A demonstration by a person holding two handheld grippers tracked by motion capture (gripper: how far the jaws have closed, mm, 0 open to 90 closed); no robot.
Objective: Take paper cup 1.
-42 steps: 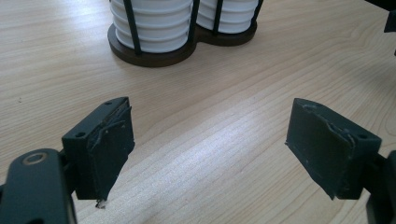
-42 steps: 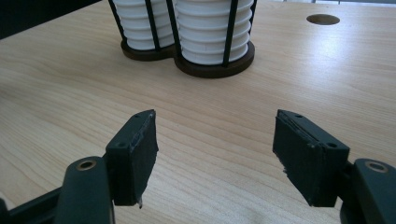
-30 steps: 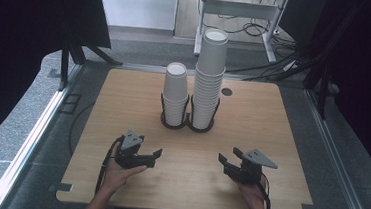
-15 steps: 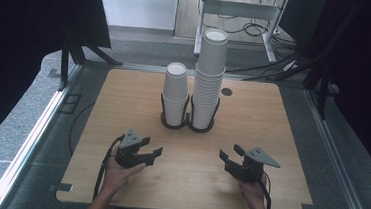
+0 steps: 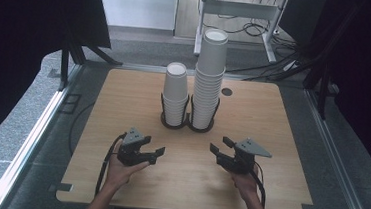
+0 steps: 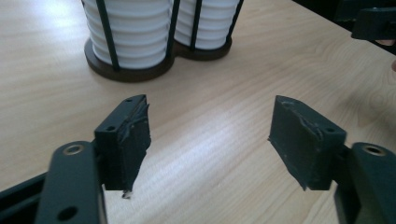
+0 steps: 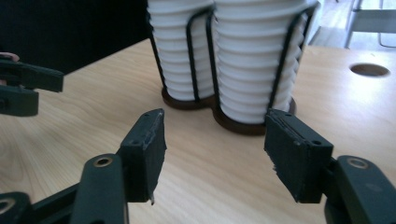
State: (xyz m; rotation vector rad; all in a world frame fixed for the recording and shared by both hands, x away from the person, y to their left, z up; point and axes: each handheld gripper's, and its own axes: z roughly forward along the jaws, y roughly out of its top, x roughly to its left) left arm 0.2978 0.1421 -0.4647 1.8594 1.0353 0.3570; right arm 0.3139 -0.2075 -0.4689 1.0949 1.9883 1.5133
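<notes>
Both paper-cup stacks sit in a black wire holder (image 5: 188, 122) at the frame's upper middle; the short stack (image 5: 175, 93) stands left of the tall stack (image 5: 208, 79). Their tops are cut off in both gripper views. Lower down, the left gripper (image 5: 155, 153) and the right gripper (image 5: 218, 151) have their jaws apart, grasping nothing; the right's jaws have just been closing.

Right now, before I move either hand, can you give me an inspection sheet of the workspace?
Surface: light wooden table, bare, one round hole at the far right.
Job's things: short stack of white paper cups and tall stack of white paper cups, side by side and upright in a black wire double holder.
Clutter: nothing seen.
Grippers: left gripper jaws open, nothing between; right gripper jaws open, just been closing slightly, nothing between.
Cables: black cable trails from the left gripper; loose cables on the floor behind.
Surroundings: grey floor, metal frame, dark screens.
</notes>
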